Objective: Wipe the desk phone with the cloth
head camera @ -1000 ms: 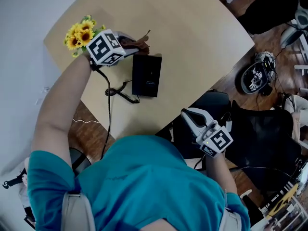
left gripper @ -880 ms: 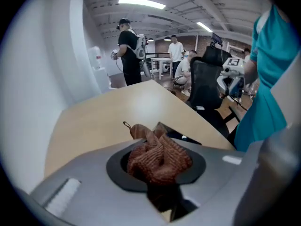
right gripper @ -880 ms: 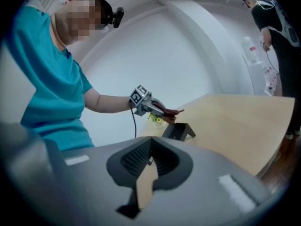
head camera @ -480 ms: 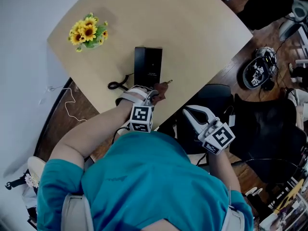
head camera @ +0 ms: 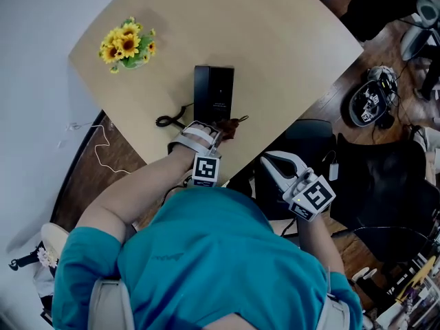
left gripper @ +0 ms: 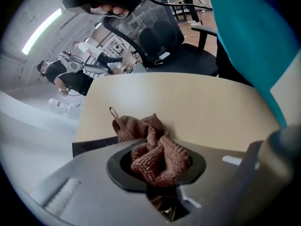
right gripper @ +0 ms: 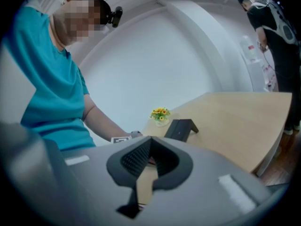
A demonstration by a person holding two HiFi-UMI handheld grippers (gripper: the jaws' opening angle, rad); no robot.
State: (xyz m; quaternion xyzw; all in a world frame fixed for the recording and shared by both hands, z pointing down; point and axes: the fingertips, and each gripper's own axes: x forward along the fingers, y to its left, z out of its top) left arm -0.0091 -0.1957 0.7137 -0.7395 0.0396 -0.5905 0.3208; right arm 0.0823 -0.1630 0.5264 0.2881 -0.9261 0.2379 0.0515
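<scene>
Desk phone [head camera: 213, 93] sits on the tabletop [head camera: 289, 53] just ahead of the left tool [head camera: 212, 133], whose jaws pinch a bunched brown cloth [left gripper: 153, 147] close to the phone's nearest edge; whether cloth and phone touch cannot be told. Nothing steadies the phone: the right tool [head camera: 278, 165] hangs off the tabletop's edge, to the right of the left tool, pressed together on nothing. A firm wipe could shove the phone away toward the flowers [head camera: 127, 45]. The cloth's loose fold could snag the cord [head camera: 172, 120] just left of the left tool.
</scene>
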